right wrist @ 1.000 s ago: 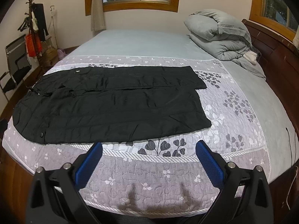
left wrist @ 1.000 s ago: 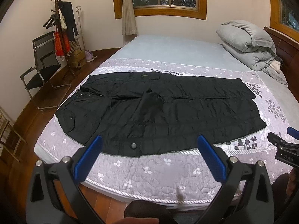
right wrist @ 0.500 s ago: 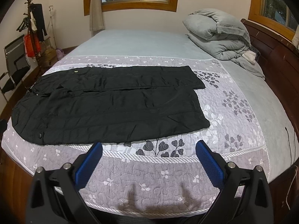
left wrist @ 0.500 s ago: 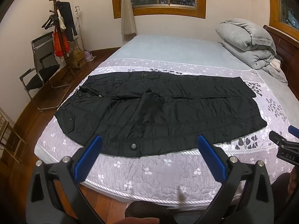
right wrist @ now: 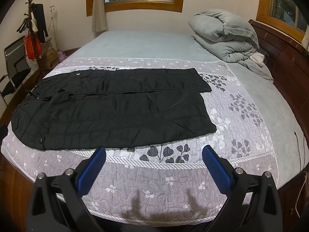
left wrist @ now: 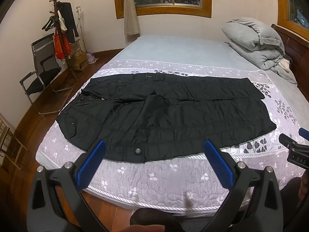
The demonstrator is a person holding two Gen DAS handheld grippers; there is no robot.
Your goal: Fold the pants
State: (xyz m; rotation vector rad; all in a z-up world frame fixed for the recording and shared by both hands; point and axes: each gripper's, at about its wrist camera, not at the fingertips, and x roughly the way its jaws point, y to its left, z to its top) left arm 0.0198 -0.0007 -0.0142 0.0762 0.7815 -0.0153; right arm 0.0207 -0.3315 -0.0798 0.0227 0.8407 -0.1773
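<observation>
Black pants [left wrist: 170, 116] lie flat across the bed, waist at the left and both legs running to the right; they also show in the right wrist view [right wrist: 112, 108]. My left gripper [left wrist: 154, 145] is open and empty, held above the near bed edge in front of the waist and near leg. My right gripper [right wrist: 154, 151] is open and empty, above the near edge in front of the leg hems. Its tip shows at the right edge of the left wrist view [left wrist: 295, 148].
The bed has a grey-purple floral quilt [left wrist: 173, 176] over a pale blue sheet [right wrist: 150, 46]. A folded grey duvet [right wrist: 226, 36] sits at the far right by the wooden headboard [right wrist: 285, 58]. A chair [left wrist: 44, 71] and coat rack [left wrist: 59, 27] stand on the left.
Both grippers have drifted slightly; the pants sit a little lower and closer in both views. Both stay open and the pants have not moved.
</observation>
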